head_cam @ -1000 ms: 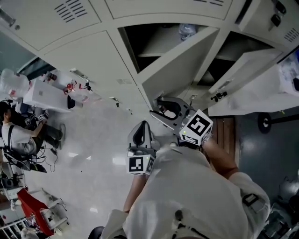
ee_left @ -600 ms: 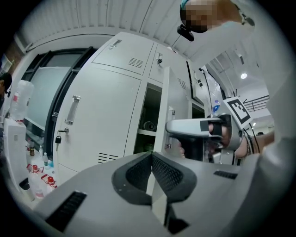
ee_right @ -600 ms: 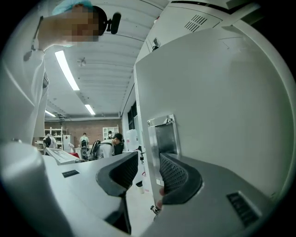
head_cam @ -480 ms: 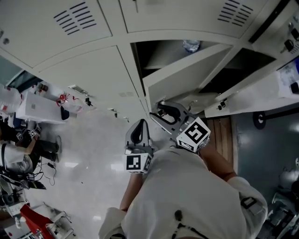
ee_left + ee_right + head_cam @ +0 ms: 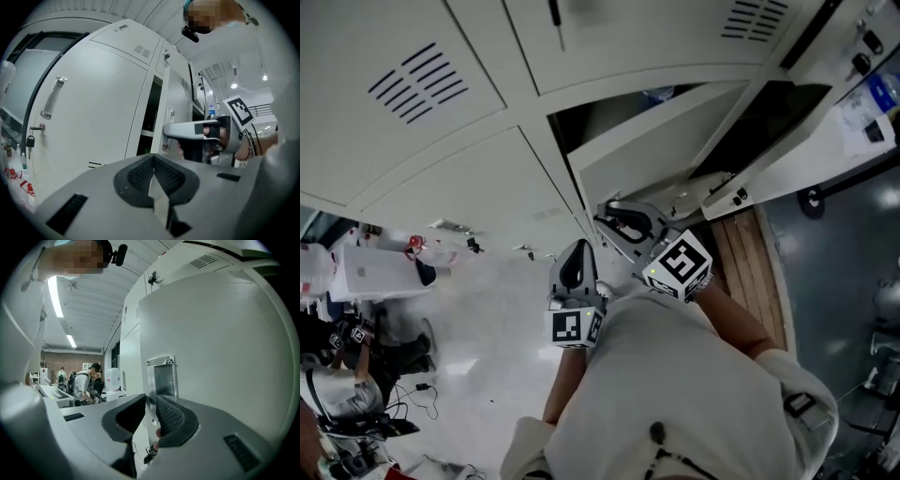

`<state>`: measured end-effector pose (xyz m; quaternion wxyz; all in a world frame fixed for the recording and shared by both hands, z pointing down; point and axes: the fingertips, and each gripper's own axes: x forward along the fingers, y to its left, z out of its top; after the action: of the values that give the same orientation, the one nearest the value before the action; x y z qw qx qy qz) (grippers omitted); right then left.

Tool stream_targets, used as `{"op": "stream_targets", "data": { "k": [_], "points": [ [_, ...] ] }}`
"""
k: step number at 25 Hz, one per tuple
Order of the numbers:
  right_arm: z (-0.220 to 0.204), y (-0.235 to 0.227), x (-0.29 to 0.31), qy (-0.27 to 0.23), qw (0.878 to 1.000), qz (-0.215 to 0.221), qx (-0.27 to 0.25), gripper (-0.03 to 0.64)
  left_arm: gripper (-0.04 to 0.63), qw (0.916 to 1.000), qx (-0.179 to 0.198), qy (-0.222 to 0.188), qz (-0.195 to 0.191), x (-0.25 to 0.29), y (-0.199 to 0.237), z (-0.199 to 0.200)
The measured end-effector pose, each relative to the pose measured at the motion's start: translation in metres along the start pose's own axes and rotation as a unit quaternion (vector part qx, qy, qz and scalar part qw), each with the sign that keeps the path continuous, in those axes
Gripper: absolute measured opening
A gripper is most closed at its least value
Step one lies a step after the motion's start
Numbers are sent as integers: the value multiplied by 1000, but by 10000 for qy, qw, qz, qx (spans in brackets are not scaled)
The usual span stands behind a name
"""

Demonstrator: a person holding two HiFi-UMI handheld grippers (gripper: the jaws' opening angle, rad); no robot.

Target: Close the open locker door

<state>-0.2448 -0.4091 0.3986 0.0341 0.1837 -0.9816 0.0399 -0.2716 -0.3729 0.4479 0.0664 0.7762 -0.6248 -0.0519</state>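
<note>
The open locker door point(image 5: 661, 150) stands out from the row of pale lockers point(image 5: 441, 169), and a dark gap of the locker shows behind it. My right gripper point(image 5: 606, 217) is at the door's free edge. In the right gripper view the door point(image 5: 220, 343) fills the right side, and its edge by the metal latch plate point(image 5: 163, 376) sits between the jaws. The right gripper point(image 5: 151, 404) has just been closing and its pads lie against that edge. My left gripper point(image 5: 576, 251) hangs just left of it, away from the door, shut and empty point(image 5: 153, 161).
A second locker door point(image 5: 806, 141) stands open further right above a wooden board point(image 5: 750, 253) on the floor. A bottle point(image 5: 661, 94) sits inside the open locker. People work at desks point(image 5: 337, 375) on the far left, near a white box point(image 5: 375, 272).
The right gripper's jaws have narrowed from wide open onto the door's edge. The door has swung closer to the locker, and both grippers have moved along with it.
</note>
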Motion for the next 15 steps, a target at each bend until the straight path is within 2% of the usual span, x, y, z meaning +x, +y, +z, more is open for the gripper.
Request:
{"op": "stream_targets", "data": {
  "k": [7,15],
  "points": [
    [3,-13,19,-62,9962,-864,41,83,8,9981,106,0,-611,16,8,6],
    [6,-31,38,-68,9867,-1622,122,83,8,9972,-8,23,-742,15,28,7]
  ]
}}
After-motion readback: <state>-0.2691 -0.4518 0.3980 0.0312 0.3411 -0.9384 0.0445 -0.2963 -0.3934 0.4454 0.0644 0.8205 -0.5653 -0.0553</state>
